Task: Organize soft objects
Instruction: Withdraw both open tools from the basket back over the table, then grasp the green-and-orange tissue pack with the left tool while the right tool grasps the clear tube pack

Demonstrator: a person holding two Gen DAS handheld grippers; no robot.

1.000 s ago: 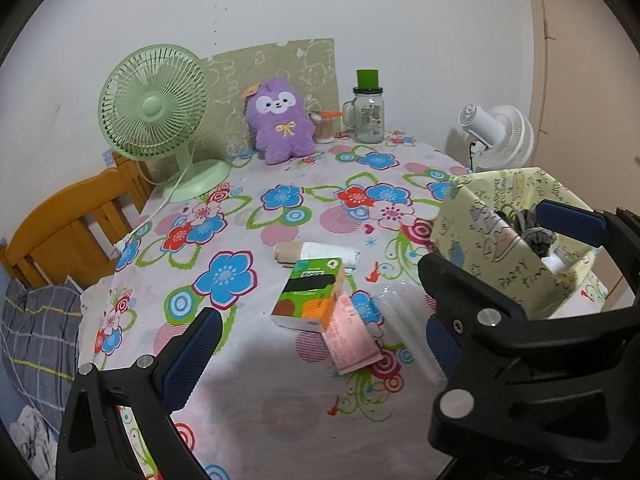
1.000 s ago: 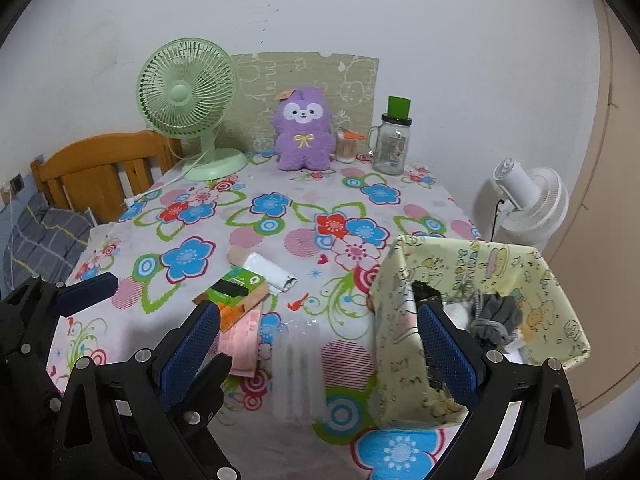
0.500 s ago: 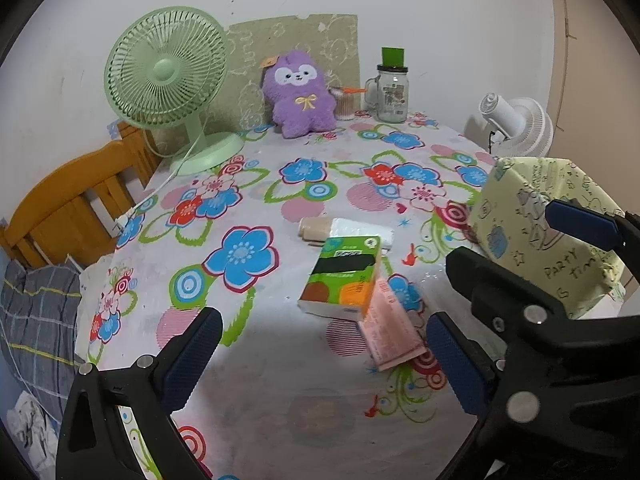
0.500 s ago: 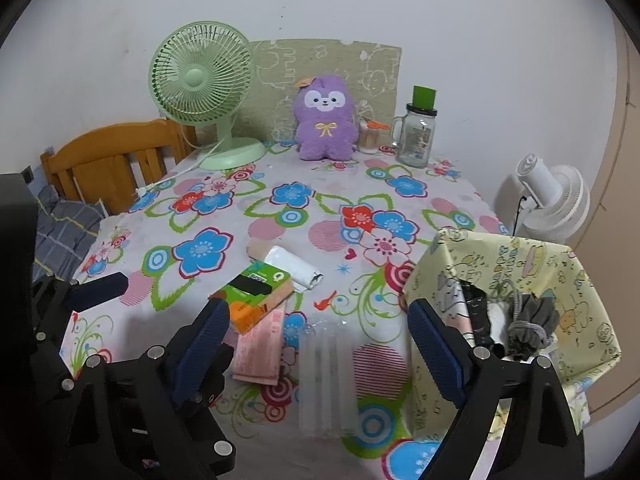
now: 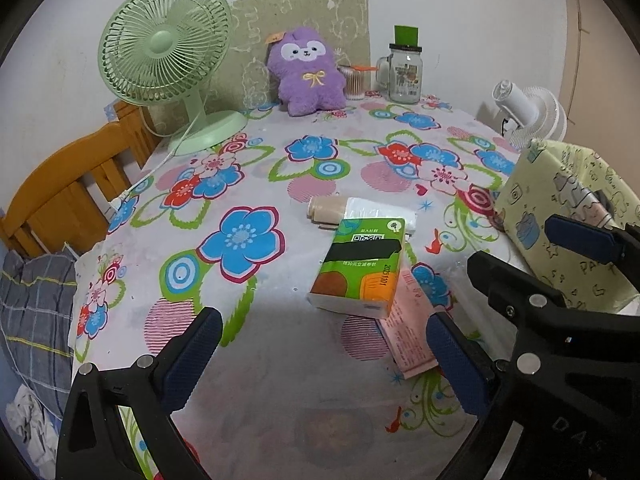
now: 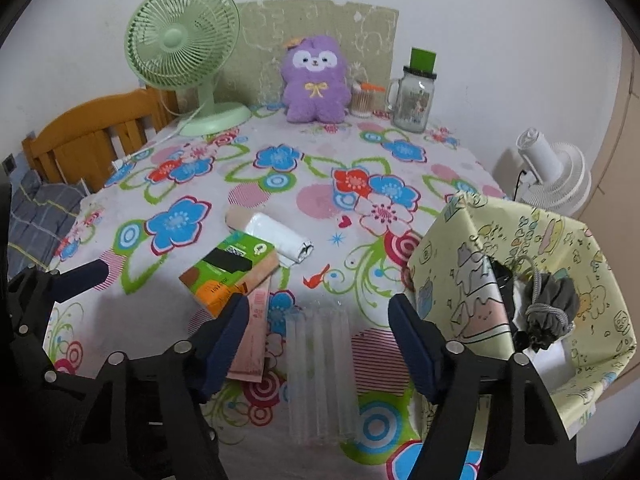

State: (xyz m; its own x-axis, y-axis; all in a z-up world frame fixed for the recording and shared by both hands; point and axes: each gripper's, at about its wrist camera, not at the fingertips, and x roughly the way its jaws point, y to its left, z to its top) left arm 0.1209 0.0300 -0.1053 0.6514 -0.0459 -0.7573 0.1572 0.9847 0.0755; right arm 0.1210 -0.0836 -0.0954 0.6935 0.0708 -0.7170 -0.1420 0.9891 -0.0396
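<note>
Tissue pack (image 5: 362, 266): lay flat near the middle of the worktop (image 5: 280, 360), green and orange, one end resting on a pink packet (image 5: 408, 328) and the far end against a white wrapped roll (image 5: 360, 210).
Left claw (image 5: 320, 352): was spread wide and held nothing, hovering over the worktop just short of the tissue pack.
Handling: the pack looked light and squashy, with a slick film wrap; a grip across its short sides near the middle would probably hold best, since a hard squeeze could dent it.
Clear sleeve (image 6: 322, 376): lay flat just right of the pink packet, between the fingers of the right claw.
Right claw (image 6: 320, 344): was also spread wide and empty, poised above the clear sleeve.
Fabric bin (image 6: 520, 280): stood at the right edge of the worktop, open-topped, with a grey drawstring pouch (image 6: 550, 308) already inside; it seemed the likely place for the soft things.
Plush toy (image 6: 314, 80): sat upright at the far edge, well apart from both claws.
</note>
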